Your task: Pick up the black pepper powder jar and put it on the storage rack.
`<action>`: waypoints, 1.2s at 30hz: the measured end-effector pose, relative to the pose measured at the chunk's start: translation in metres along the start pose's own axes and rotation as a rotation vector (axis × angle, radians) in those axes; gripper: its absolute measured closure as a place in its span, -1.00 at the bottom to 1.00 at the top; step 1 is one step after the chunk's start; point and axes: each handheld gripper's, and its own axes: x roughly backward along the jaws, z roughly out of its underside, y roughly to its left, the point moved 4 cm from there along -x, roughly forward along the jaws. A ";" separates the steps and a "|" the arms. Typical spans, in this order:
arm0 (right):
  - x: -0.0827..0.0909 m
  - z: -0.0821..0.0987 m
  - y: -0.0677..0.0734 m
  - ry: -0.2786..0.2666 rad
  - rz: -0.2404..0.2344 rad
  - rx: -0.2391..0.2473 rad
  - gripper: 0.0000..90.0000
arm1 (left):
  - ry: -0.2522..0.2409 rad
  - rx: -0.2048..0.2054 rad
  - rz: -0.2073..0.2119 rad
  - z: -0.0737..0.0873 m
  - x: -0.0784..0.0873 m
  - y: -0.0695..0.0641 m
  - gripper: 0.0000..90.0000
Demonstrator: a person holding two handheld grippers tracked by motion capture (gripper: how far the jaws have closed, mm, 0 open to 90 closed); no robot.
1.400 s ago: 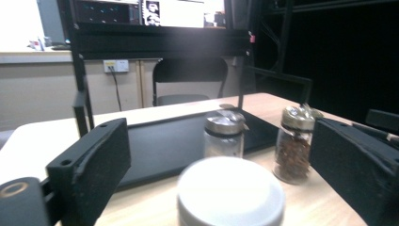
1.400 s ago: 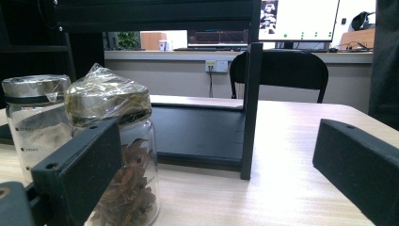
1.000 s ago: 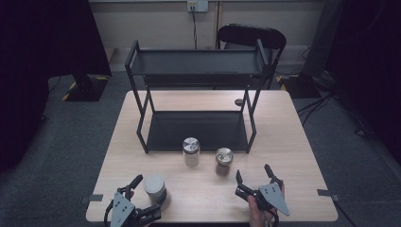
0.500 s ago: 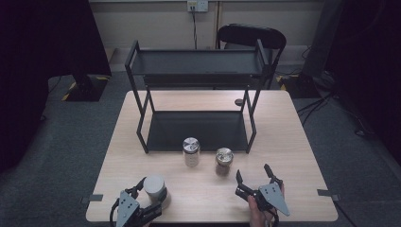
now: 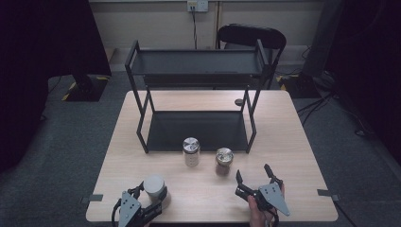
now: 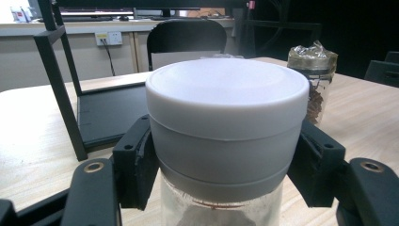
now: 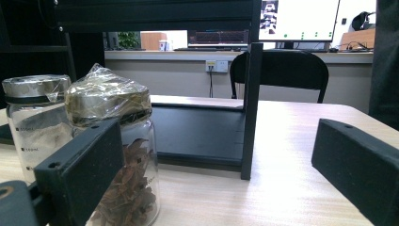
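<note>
Grasp made: left gripper (image 6: 221, 188) jaws, just closing, pinch white-lidded jar (image 6: 225, 122) at near surface (image 5: 293, 142) edge. Right gripper (image 5: 255, 182) spread, idle. Shelf rack (image 5: 196, 127) probably the destination; transfer remains.

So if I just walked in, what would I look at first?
Probably the white-lidded jar at the table's near left corner, because the left gripper has just been closing and now squeezes it below its lid. Next, the black two-level rack at the back of the wooden table, with two more jars standing in front of it. The right gripper sits open at the near right, holding nothing.
</note>
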 end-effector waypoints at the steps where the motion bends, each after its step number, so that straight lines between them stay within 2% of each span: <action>1: 0.000 0.000 0.000 0.000 0.000 0.000 -0.96 | -0.002 0.002 -0.004 0.000 0.000 -0.001 -0.25; 15: 0.000 0.000 0.000 0.000 0.000 0.000 -0.96 | -0.001 0.016 -0.029 0.000 0.002 -0.002 -0.24; 18: 0.000 0.000 0.000 0.000 0.000 0.000 -0.97 | -0.004 0.020 -0.022 -0.001 0.002 -0.001 -0.24; 32: 0.000 0.000 0.000 0.000 0.000 0.000 -0.97 | -0.021 0.000 -0.020 -0.013 0.000 -0.002 -0.24; 36: 0.000 0.000 0.000 0.000 0.000 0.000 -0.97 | -0.021 0.010 -0.030 -0.016 -0.002 -0.001 -0.24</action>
